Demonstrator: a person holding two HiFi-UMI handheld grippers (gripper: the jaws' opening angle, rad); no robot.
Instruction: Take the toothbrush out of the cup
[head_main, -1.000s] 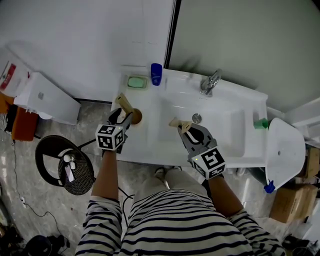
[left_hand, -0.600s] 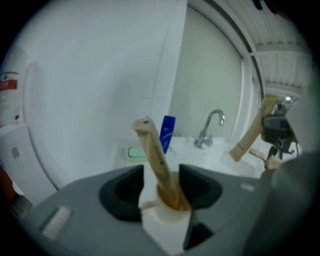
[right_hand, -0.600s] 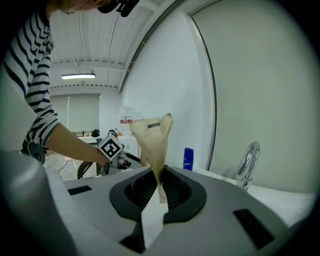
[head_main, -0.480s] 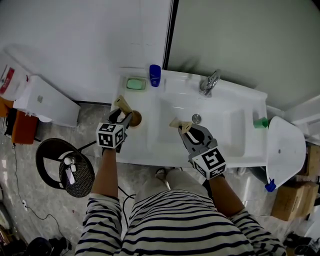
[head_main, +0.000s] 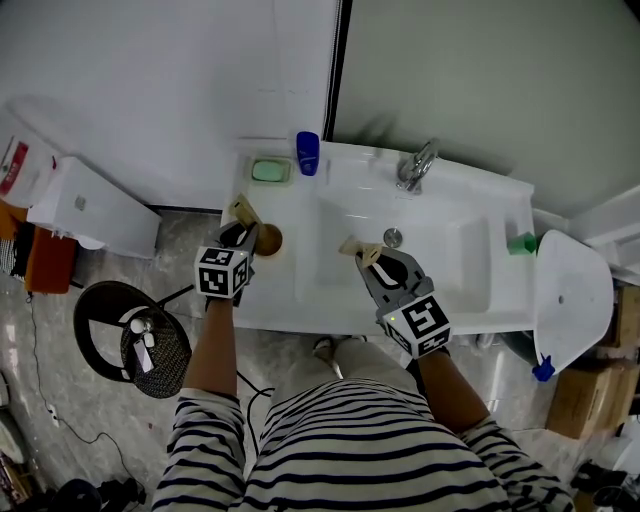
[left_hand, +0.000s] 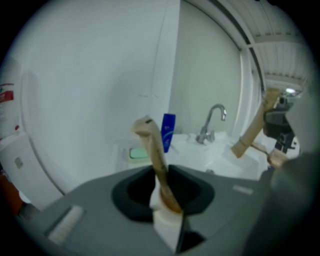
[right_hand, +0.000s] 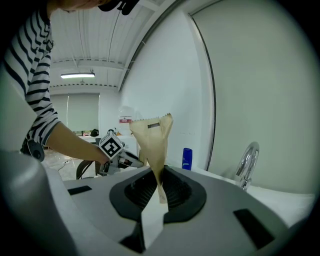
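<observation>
A brown cup (head_main: 270, 238) stands on the left rim of the white sink (head_main: 470, 300). A toothbrush in a tan paper wrapper (head_main: 240, 209) leans out of it to the left. My left gripper (head_main: 248, 232) is at the cup, and its jaws are closing with the toothbrush (left_hand: 152, 150) between them; the pads touch the wrapper low down. The left gripper (left_hand: 167, 207) hides the cup in its own view. Over the basin my right gripper (head_main: 368, 252) is shut on a second tan paper-wrapped piece (right_hand: 152, 140), which stands upright.
At the sink's back are a green soap in a dish (head_main: 270, 170), a blue bottle (head_main: 307, 152) and a chrome faucet (head_main: 418, 165). A white toilet lid (head_main: 575, 300) is at the right. A black stool with a basket (head_main: 140, 340) stands on the floor at the left.
The left gripper's jaws have come together around the toothbrush at the cup. The right gripper with its wrapped piece has kept still.
</observation>
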